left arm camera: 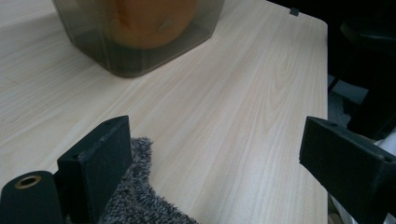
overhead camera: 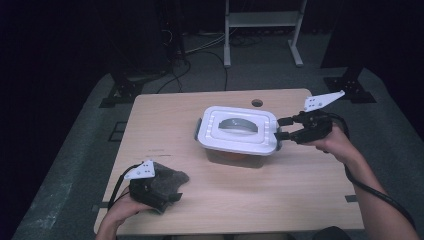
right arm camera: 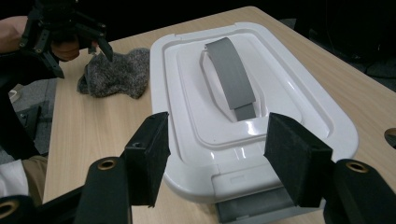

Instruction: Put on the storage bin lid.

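The box [overhead camera: 237, 134] sits near the middle of the table [overhead camera: 280, 190], its white lid [right arm camera: 243, 98] on and the grey handle [right arm camera: 231, 77] folded flat; through the smoky wall the left gripper view shows something orange [left arm camera: 144, 21] inside. The right gripper [overhead camera: 284, 128] is at the box's right end, jaws apart on either side of the grey latch [right arm camera: 254, 207] below the lid's edge and pressing on nothing. I judge the work to be at its start: the lid looks shut, this latch seems not yet sprung, and the one at the far end [overhead camera: 198, 128] is untouched. The left gripper [overhead camera: 172, 192] rests at the near left corner, jaws wide and released, one of them lying on a grey fuzzy cloth [overhead camera: 167, 181] without pinching it. The tabletop is pale wood with a cable hole [overhead camera: 257, 103] near the far edge. Around it lies grey carpet, with cables [overhead camera: 200, 55] and a white frame [overhead camera: 262, 30] in a dark room.
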### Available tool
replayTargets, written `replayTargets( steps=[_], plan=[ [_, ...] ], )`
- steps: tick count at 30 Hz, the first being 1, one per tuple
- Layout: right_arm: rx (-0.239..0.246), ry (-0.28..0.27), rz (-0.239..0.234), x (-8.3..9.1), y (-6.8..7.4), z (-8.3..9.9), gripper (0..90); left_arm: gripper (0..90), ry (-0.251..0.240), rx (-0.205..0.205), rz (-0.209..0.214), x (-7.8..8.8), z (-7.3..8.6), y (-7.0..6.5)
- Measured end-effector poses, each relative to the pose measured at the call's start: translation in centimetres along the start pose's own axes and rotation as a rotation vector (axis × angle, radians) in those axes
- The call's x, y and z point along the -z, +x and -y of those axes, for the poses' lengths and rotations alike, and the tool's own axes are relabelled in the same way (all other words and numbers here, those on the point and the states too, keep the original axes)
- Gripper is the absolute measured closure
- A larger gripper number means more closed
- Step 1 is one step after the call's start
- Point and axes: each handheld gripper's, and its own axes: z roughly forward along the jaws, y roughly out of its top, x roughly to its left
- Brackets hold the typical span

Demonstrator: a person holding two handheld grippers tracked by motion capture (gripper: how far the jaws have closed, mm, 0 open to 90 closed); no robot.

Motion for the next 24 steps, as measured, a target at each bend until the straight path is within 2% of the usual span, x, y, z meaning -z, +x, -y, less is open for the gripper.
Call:
replayTargets(
  steps=[12,24],
  plan=[
    [-0.029,0.003,0.013,0.9,0.2,1.7,38.2,8.8,0.003,0.004,0.000,0.0,0.1,-0.1],
    [-0.061,0.008,0.020,1.5,0.4,4.6,37.5,8.5,0.012,0.005,-0.004,-0.1,0.2,0.0]
  ],
)
